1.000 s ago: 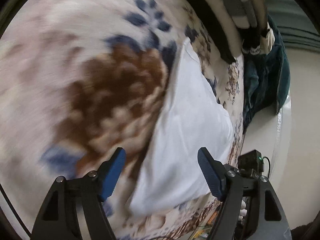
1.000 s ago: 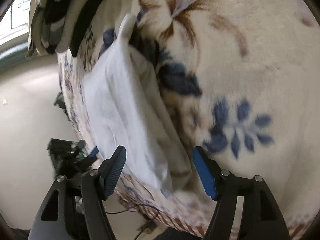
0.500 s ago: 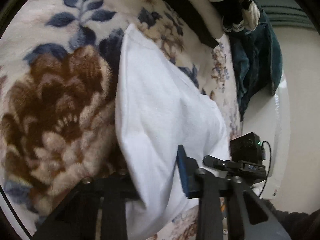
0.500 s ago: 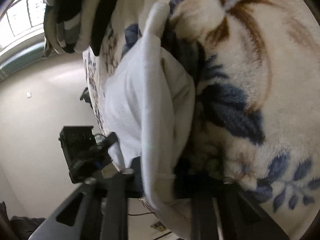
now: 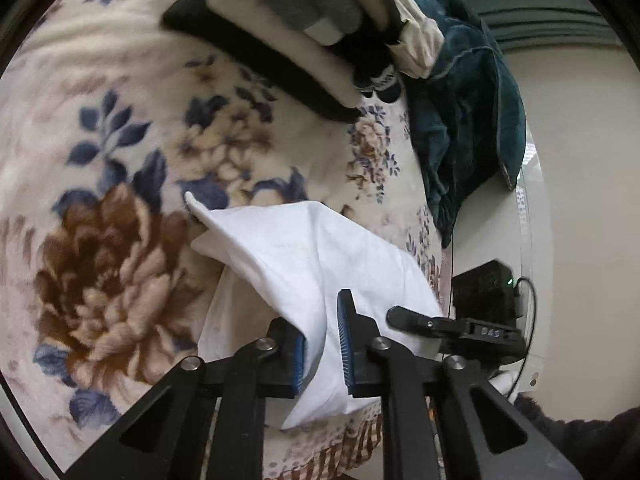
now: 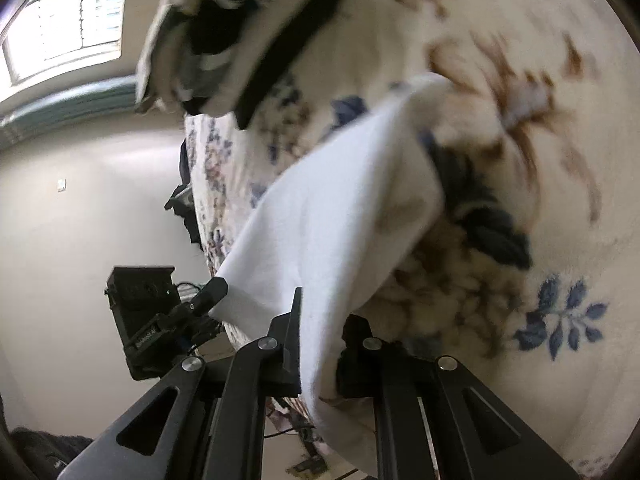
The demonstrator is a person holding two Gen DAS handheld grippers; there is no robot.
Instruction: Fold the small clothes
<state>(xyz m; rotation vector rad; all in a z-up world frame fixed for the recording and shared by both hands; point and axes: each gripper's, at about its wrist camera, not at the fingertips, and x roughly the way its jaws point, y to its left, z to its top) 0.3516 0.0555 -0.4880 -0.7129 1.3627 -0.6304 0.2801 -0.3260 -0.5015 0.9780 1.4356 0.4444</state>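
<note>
Now the left gripper (image 5: 322, 344) is pinched narrow on the near edge of the white cloth (image 5: 320, 256), its blue pads (image 5: 344, 344) having just closed in on the fabric; the right gripper (image 6: 318, 344) has just closed the same way and grips another part of that edge, with the cloth (image 6: 340, 216) draped over and between its jaws. From both grips the cloth runs up and away, its near side lifted off the blanket (image 5: 120, 152) while the far corner lies on the floral pile. Beyond it, at the far end of the bed, sits a stack of folded clothes (image 5: 304, 24), with a dark teal garment (image 5: 464, 120) hanging over the bed's side. By its sag and soft creases the cloth looks thin, light and limp; it will likely hold no shape of its own, so an unsupported span may droop or bunch. Holding it at two well-separated points along one hem, as here, seems the sound choice, keeping that edge taut enough to carry over. The plush blanket may drag at the trailing part.
</note>
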